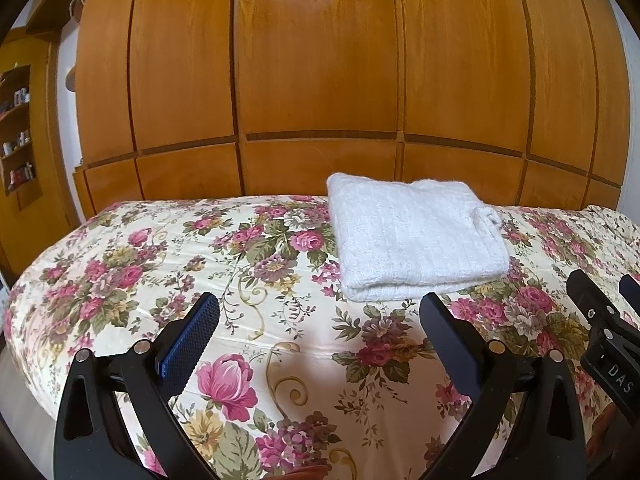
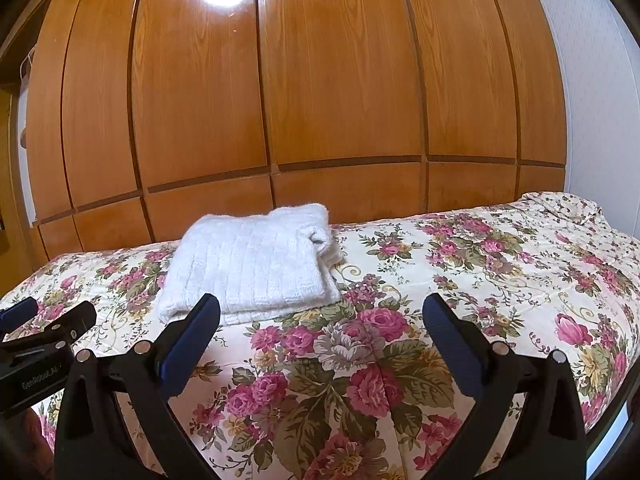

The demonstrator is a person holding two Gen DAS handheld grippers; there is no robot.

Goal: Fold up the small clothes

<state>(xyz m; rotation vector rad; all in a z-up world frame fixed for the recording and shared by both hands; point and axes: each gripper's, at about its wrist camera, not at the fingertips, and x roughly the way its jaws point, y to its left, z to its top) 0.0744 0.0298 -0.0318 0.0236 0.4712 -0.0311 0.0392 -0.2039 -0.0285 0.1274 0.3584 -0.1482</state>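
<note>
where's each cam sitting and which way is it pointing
Left wrist: on the open left gripper, low over the floral bedspread, facing the wooden wardrobe; the right gripper shows at the right edge.
Right wrist: on the open right gripper, facing likewise; the left gripper shows at the left edge.
Shared: the folded white knit, bedspread, wardrobe.

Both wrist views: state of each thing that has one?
White knit garment: folded, flat on the bed, not held.
Left gripper: open, empty, short of the garment.
Right gripper: open, empty, short of the garment.
Floral bedspread: spread smooth, rumpled at the far right corner.
Wardrobe doors: closed.
</note>
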